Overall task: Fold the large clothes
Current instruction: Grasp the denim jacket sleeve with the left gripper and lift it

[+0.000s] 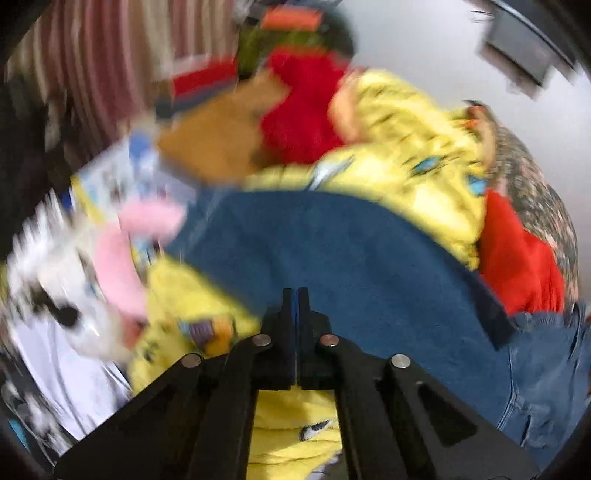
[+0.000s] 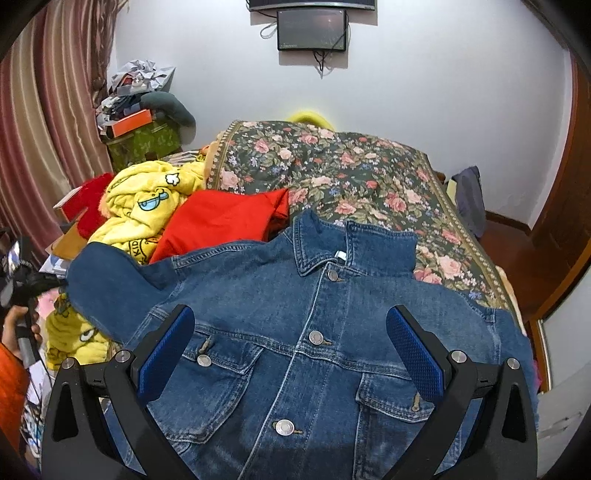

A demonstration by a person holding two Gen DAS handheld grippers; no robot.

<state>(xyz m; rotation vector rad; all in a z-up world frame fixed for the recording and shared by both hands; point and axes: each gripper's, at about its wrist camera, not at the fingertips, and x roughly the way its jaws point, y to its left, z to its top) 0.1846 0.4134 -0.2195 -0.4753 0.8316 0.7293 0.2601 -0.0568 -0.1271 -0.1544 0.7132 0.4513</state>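
Observation:
A blue denim jacket (image 2: 314, 369) lies front up and buttoned on the bed, collar toward the far wall. My right gripper (image 2: 291, 314) hovers open just over its chest, one blue pad on each side of the button line, and touches nothing. The jacket's left sleeve (image 2: 110, 280) stretches out to the left. In the blurred left wrist view my left gripper (image 1: 295, 295) is shut, its fingertips pinching the near edge of that blue sleeve (image 1: 332, 258). In the right wrist view the left gripper (image 2: 37, 284) shows dark at the sleeve's end, held by a hand (image 2: 18, 325).
A floral bedspread (image 2: 351, 173) covers the bed behind the jacket. A red garment (image 2: 221, 221) and a yellow cartoon-print blanket (image 2: 147, 206) are heaped at the left. Stacked boxes (image 2: 140, 133) and a striped curtain (image 2: 44, 129) stand further left. A screen (image 2: 312, 29) hangs on the wall.

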